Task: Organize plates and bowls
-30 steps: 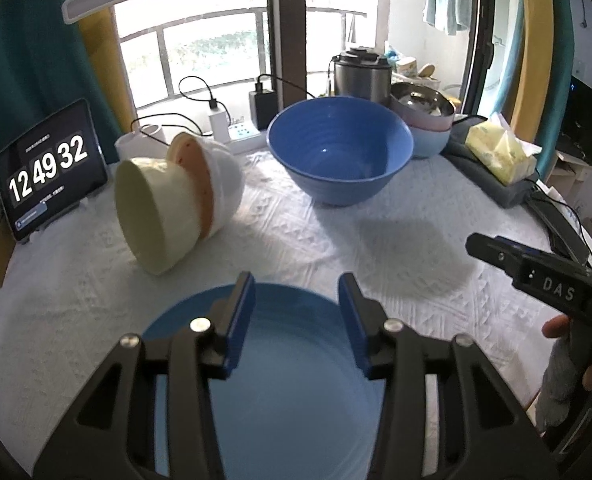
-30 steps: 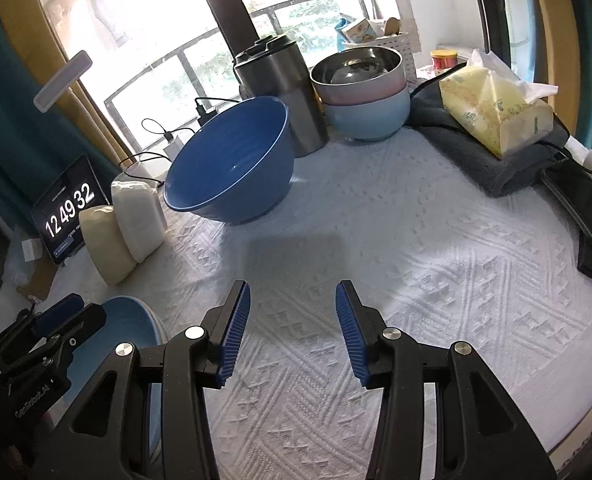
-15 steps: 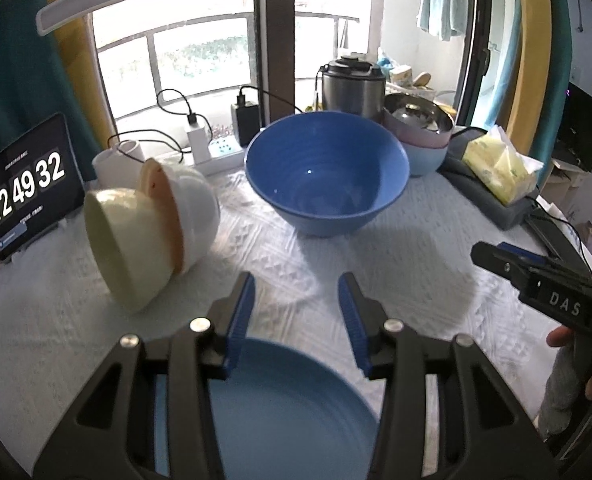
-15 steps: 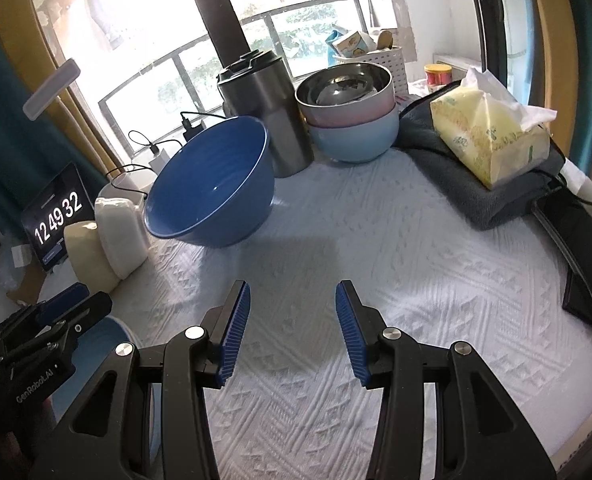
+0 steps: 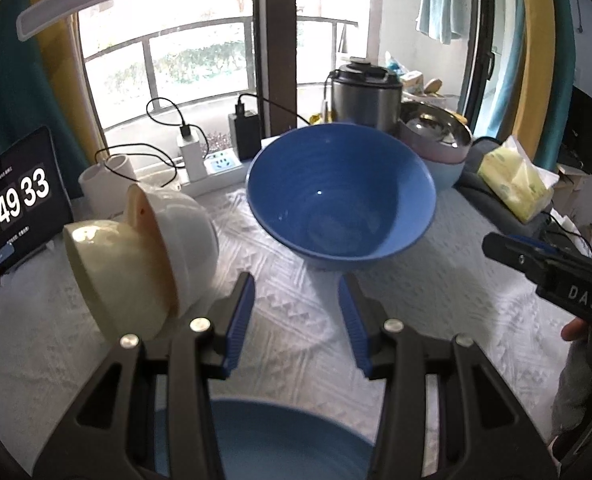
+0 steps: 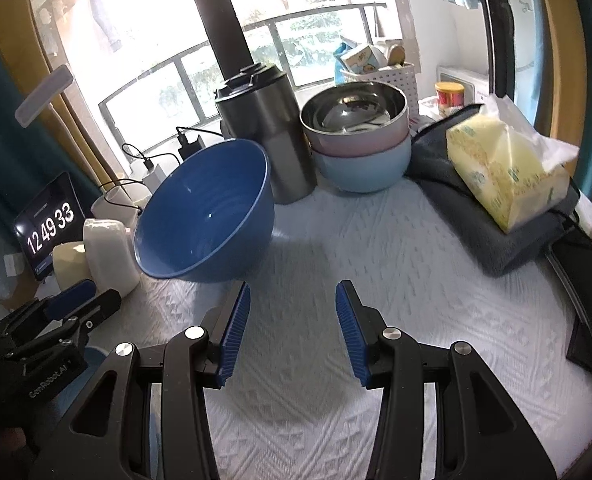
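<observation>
Reaching toward the big blue bowl (image 5: 341,196) with both grippers, left (image 5: 294,320) and right (image 6: 292,330), jaws parted and empty, you next close on its rim; 2 nested bowls (image 5: 136,256) lie tipped left of it.

Both hand-held grippers have moved farther across the table toward the large blue bowl (image 5: 340,192). The left gripper (image 5: 294,320) has passed beyond the blue plate (image 5: 264,436), now near its base. The tablet clock (image 5: 14,204) advanced one second.
</observation>
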### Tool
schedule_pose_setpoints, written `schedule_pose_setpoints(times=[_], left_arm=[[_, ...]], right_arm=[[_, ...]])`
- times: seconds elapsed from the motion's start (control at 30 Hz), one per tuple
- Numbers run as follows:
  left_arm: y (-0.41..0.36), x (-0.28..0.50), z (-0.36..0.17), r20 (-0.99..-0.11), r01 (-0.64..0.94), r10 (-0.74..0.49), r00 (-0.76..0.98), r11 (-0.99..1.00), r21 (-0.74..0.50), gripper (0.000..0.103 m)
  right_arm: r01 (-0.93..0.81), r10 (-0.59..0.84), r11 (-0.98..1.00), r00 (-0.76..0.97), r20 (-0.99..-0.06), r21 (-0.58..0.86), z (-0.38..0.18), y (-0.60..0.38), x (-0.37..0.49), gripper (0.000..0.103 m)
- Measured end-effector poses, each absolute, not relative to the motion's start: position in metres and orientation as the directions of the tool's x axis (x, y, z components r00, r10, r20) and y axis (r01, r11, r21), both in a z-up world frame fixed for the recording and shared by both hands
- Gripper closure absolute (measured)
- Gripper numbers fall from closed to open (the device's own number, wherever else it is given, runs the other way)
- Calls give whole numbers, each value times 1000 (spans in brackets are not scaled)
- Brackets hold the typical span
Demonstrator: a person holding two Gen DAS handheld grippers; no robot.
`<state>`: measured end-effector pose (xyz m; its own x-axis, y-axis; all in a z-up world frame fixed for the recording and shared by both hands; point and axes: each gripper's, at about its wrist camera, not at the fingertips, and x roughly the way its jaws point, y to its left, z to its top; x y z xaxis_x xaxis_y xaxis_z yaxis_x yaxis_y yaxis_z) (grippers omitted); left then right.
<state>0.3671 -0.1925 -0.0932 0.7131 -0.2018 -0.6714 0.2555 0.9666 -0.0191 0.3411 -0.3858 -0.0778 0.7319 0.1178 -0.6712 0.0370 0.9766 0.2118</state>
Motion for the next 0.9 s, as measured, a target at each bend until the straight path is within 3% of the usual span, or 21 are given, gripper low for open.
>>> schedule_pose_setpoints(times=[0.3, 0.6, 0.9], left_arm=[[-184, 391, -99, -677, 226, -229, 700, 969, -95, 58], [-188, 398, -102, -671, 225, -228, 705, 970, -93, 58], [-190, 402, -104, -662, 219, -220, 716, 972, -87, 58]], right_arm=[[9, 127, 979, 756, -642, 204, -72, -381, 365, 56], [-3, 171, 963, 778, -605, 268, -74, -374, 388, 56], [16, 173, 962, 737, -654, 273, -96, -364, 410, 57]])
